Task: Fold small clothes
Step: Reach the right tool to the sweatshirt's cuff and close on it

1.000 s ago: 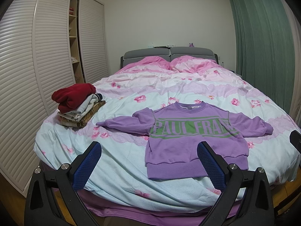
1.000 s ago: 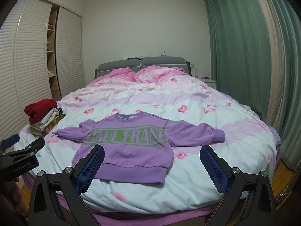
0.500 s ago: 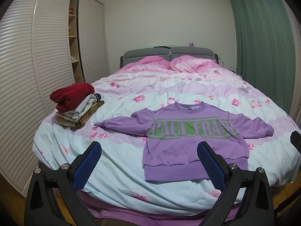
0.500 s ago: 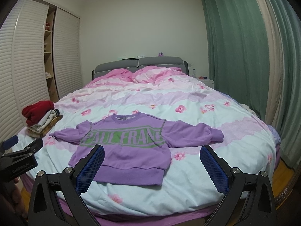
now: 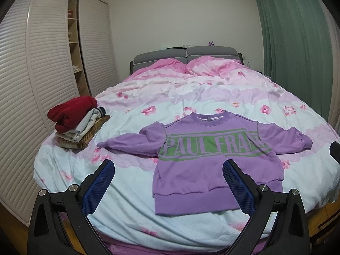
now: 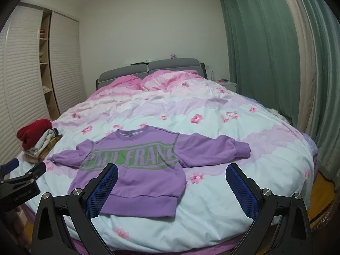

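A small purple sweatshirt [image 5: 204,159] [image 6: 144,170] with green lettering lies flat, front up, near the foot of the bed, both sleeves spread out. My left gripper [image 5: 169,167] hovers open above the bed's foot edge, short of the sweatshirt's hem and left sleeve. My right gripper [image 6: 172,170] is open too, held off the foot edge, its left finger over the hem area. Neither holds anything. The left gripper's body [image 6: 19,187] shows at the right wrist view's left edge.
A stack of folded clothes [image 5: 76,123] [image 6: 36,140] topped by a red garment sits at the bed's left edge. The floral duvet [image 5: 212,93] covers the bed. A louvred wardrobe [image 5: 31,85] stands left, green curtains [image 6: 265,53] right, a nightstand [image 6: 227,82] by the headboard.
Both cameras have drifted slightly, so the sweatshirt sits a little lower and further left in each view. Both grippers stay open; the sweatshirt itself has not moved.
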A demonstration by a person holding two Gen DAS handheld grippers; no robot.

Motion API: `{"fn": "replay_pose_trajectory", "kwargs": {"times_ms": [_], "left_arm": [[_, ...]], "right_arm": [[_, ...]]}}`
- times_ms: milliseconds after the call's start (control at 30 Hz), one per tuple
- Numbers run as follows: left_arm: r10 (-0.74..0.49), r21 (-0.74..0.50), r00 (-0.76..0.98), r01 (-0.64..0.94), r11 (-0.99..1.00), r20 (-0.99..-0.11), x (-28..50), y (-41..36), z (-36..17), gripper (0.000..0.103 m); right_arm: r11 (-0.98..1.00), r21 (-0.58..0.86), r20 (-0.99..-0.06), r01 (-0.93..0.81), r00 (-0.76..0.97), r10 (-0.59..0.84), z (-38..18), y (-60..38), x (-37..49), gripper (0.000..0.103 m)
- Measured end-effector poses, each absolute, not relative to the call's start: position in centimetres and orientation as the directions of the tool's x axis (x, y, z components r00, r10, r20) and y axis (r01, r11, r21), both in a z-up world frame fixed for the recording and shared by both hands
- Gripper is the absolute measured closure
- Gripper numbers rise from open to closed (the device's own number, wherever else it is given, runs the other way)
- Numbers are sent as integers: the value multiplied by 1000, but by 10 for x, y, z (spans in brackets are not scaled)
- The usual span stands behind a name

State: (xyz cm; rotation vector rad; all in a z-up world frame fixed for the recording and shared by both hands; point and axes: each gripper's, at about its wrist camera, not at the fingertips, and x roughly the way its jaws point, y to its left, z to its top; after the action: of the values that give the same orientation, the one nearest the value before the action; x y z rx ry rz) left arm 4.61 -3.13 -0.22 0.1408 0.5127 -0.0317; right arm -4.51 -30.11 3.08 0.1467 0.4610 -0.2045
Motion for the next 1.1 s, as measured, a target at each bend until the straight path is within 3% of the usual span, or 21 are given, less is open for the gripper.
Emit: {"fn": "replay_pose_trajectory", "kwargs": {"times_ms": [467, 733, 967, 1100], "left_arm": [[-91, 120, 877, 166, 979, -473, 114, -114, -12, 0], [-136, 126, 883, 213, 969, -449, 157, -183, -24, 0], [-143, 152, 884, 232, 961, -444, 181, -228, -41, 0], [-146, 170, 879, 246, 954, -454, 192, -252, -54, 0]], "right_arm": [[926, 109, -473, 361, 839, -271, 26, -378, 5, 1], [854, 219, -526, 472, 794, -304, 3, -466, 47, 1], [769, 322, -591, 552, 752, -293, -35, -529, 84, 23], [722, 359, -633, 591, 723, -277, -60, -549, 100, 27]]}}
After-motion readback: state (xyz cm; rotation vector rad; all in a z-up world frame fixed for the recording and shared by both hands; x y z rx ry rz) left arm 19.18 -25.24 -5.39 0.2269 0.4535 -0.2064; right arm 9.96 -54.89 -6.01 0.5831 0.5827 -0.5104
